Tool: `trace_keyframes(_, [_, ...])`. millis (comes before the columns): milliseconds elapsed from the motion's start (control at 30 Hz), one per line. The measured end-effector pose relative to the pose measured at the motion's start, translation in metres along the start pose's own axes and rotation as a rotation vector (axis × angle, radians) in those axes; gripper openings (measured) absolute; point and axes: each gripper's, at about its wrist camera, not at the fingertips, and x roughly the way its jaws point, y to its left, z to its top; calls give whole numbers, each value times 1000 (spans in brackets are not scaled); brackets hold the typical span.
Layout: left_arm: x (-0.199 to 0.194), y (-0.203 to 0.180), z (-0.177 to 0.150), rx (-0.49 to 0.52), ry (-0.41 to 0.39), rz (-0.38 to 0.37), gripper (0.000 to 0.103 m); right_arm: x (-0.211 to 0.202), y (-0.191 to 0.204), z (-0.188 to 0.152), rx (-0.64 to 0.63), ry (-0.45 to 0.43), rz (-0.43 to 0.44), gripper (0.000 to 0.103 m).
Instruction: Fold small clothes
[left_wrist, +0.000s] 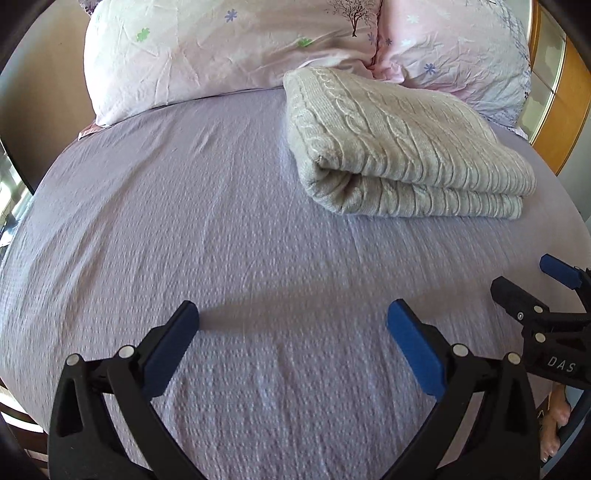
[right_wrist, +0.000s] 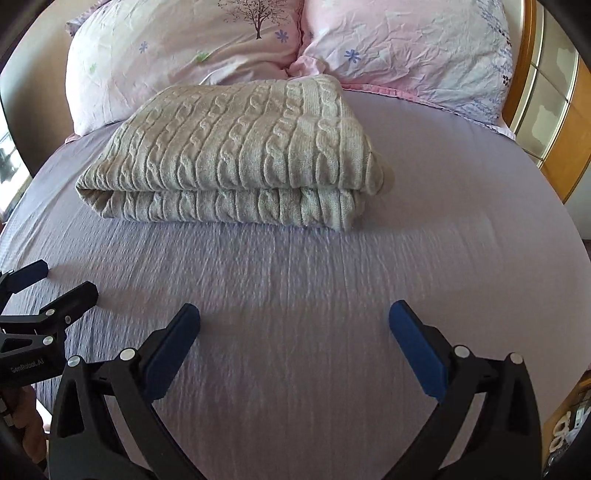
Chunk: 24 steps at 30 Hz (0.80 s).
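Note:
A cream cable-knit sweater lies folded into a thick rectangle on the lavender bed sheet, just in front of the pillows. It also shows in the right wrist view. My left gripper is open and empty, low over the sheet, well short of the sweater and to its left. My right gripper is open and empty, also over bare sheet short of the sweater. The right gripper shows at the left wrist view's right edge; the left gripper shows at the right wrist view's left edge.
Two pink floral pillows lie along the head of the bed behind the sweater. A wooden headboard frame stands at the far right. The lavender sheet spreads around the sweater.

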Motion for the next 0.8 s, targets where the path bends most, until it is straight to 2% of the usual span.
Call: trace_keyframes(800, [-1,0,0,-1,-8,0,101,0,1,-1,4,3,-4,102])
